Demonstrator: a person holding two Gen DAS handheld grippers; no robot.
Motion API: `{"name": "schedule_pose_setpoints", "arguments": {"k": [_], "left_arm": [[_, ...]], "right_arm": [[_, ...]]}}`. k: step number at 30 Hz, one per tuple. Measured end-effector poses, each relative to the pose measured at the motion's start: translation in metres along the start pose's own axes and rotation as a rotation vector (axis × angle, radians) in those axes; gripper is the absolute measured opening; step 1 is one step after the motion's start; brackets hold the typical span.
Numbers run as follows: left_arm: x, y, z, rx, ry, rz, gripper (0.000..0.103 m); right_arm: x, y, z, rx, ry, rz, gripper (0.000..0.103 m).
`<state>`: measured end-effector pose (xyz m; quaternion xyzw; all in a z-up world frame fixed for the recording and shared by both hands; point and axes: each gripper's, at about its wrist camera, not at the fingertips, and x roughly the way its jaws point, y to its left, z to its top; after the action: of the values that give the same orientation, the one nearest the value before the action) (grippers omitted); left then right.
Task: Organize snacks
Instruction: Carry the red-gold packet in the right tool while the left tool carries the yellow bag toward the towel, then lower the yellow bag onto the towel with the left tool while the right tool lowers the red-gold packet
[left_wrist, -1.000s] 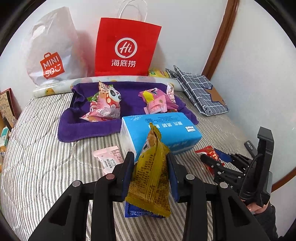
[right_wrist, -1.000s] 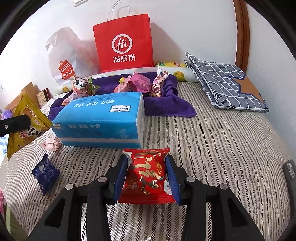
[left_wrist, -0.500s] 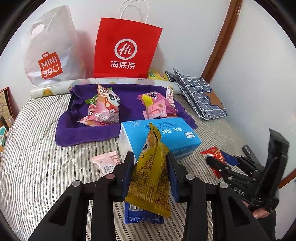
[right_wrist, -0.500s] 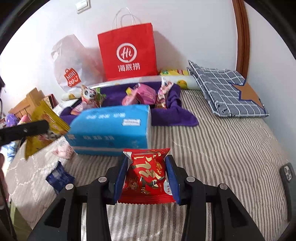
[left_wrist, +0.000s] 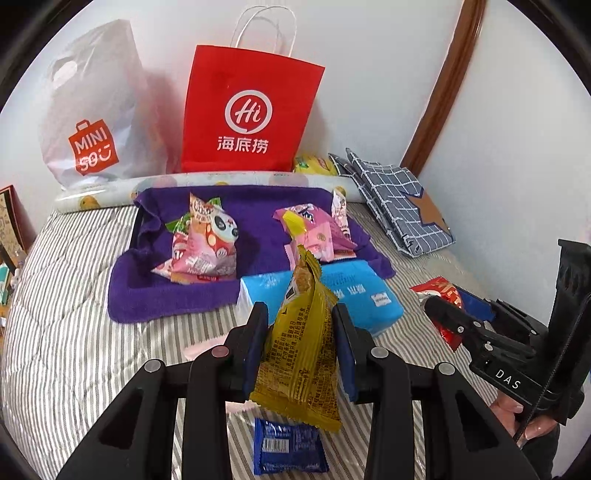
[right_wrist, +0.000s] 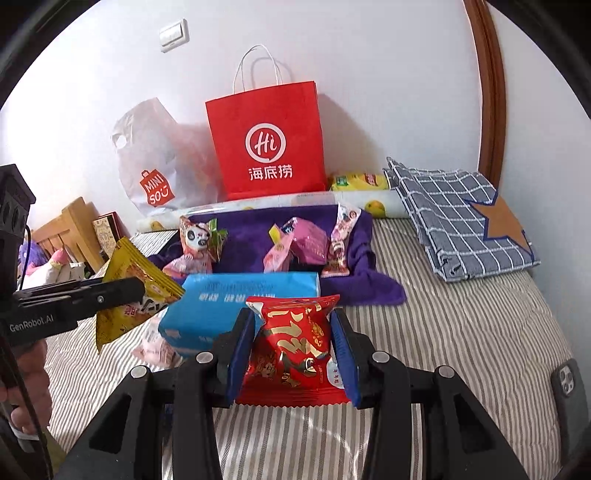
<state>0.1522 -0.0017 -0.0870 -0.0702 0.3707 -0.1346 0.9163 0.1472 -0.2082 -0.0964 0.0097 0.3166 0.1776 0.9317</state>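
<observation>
Grip, left: my left gripper (left_wrist: 299, 347) is clamping a yellow snack packet (left_wrist: 301, 350) upright.
Grip, right: my right gripper (right_wrist: 293, 350) is squeezing a red snack packet (right_wrist: 291, 347).
Position: both are hovering over the striped bed (right_wrist: 461, 332), short of the purple towel (left_wrist: 177, 295).
Advice: I'm judging each should clear the blue tissue pack (left_wrist: 354, 291) and join matching piles.

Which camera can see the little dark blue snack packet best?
The left wrist view. The dark blue packet lies flat on the striped bed right below the left gripper and its yellow snack bag, with its label facing up. The right wrist view does not show it at all.
</observation>
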Motion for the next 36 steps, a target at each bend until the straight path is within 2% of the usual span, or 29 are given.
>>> {"name": "schedule_pose_setpoints", "arguments": {"k": [14,23,33,36], "left_arm": [[0.024,0.008,0.038,0.008,-0.032,0.007,0.036],[0.041,0.019,0.066,-0.020,-0.048,0.018,0.035],[0.060,0.030,0.092,-0.033,-0.076,0.059,0.035],[0.068,0.032,0.097,-0.032,-0.089,0.098,0.035]], "right_arm": [[0.025,-0.001,0.037,-0.002,-0.031,-0.010,0.040],[0.043,-0.005,0.064,-0.005,-0.061,-0.007,0.040],[0.069,-0.017,0.089,0.023,-0.075,0.009,0.040],[0.078,-0.018,0.098,0.019,-0.072,0.013,0.040]]}}
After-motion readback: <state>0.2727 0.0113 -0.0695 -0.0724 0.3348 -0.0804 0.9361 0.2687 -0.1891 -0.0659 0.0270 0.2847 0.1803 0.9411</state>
